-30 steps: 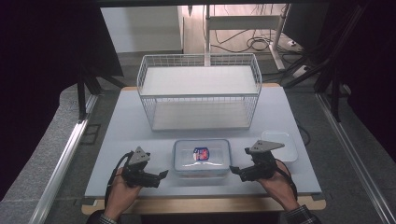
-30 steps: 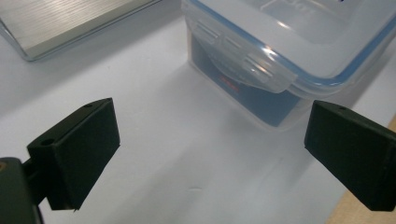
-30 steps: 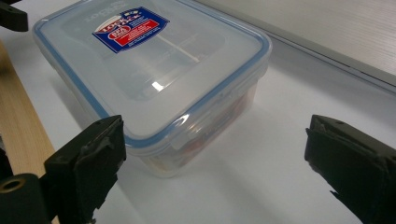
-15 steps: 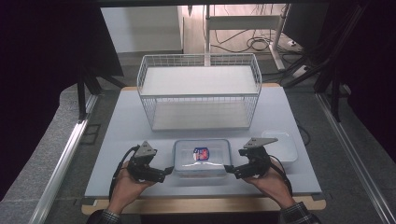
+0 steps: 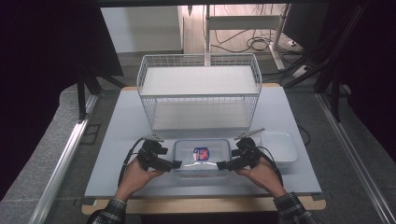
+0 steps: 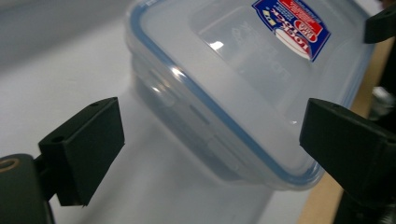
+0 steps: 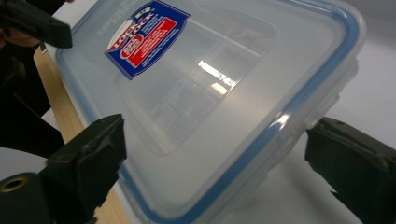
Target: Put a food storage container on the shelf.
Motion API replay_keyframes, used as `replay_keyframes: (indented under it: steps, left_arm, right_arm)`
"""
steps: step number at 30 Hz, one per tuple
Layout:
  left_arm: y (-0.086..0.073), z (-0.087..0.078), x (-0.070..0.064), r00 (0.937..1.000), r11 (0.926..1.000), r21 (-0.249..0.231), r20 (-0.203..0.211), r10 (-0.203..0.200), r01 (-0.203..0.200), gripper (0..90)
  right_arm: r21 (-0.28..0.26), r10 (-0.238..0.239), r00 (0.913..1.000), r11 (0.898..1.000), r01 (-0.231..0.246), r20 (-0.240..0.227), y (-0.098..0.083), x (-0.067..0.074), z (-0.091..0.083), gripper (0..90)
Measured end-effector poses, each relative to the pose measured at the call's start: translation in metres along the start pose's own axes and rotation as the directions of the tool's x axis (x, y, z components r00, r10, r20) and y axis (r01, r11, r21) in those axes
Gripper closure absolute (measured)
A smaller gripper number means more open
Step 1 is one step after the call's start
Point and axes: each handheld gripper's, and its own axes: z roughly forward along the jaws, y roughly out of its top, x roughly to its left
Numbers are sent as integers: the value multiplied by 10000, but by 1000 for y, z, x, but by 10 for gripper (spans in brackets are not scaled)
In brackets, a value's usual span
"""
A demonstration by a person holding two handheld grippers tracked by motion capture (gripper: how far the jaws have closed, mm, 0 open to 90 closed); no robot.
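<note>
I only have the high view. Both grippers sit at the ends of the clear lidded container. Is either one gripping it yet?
Observer: No. In the left gripper view the left gripper is open, its fingertips apart from the container.
Operator: And the right one?
Observer: The right gripper is open too, straddling a corner of the lid; the right gripper view shows a gap at both pads.
Operator: Is the lid seated?
Observer: It looks so. Its blue seal runs along the rim, and a side latch lies folded down against the wall.
</note>
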Motion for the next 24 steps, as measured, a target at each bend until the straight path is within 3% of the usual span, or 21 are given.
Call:
replay_keyframes:
  steps: [3, 6, 11, 13, 15, 16, 19, 24]
  left_arm:
    - [1, 6, 4, 9976, 9996, 124, 644, -246, 238, 43]
    - [1, 14, 6, 9885, 9984, 312, 1422, -516, 476, 41]
    - [-1, 11, 6, 9834, 9957, 495, 1599, -858, 788, 94]
    - [-5, 6, 5, 9806, 9944, 502, 1687, -1002, 930, 134]
    - [-9, 1, 4, 9801, 9944, 373, 1692, -1038, 989, 191]
    - [-11, -2, 3, 9797, 9938, 282, 1670, -1112, 1080, 265]
    - [-16, -10, -1, 9818, 9948, -79, 1620, -989, 1015, 332]
    - [-22, -14, -4, 9830, 9937, -434, 1570, -952, 1032, 389]
  right_arm:
    - [59, 335, 9992, 9994, -334, -229, 2, -3, 3, 56]
    - [241, 952, 9935, 9953, -938, -629, 2, -9, 7, 43]
    - [143, 1065, 9930, 9943, -1059, -518, 2, -8, 0, 141]
    - [203, 1358, 9888, 9907, -1347, -621, 0, -8, -3, 179]
    - [223, 1519, 9855, 9883, -1506, -754, -3, -7, -5, 218]
    - [331, 1533, 9845, 9880, -1510, -849, -6, -5, -9, 264]
    - [226, 1534, 9842, 9881, -1520, -888, -7, -4, -14, 334]
    - [43, 1900, 9719, 9815, -1912, -1389, -8, -12, -20, 422]
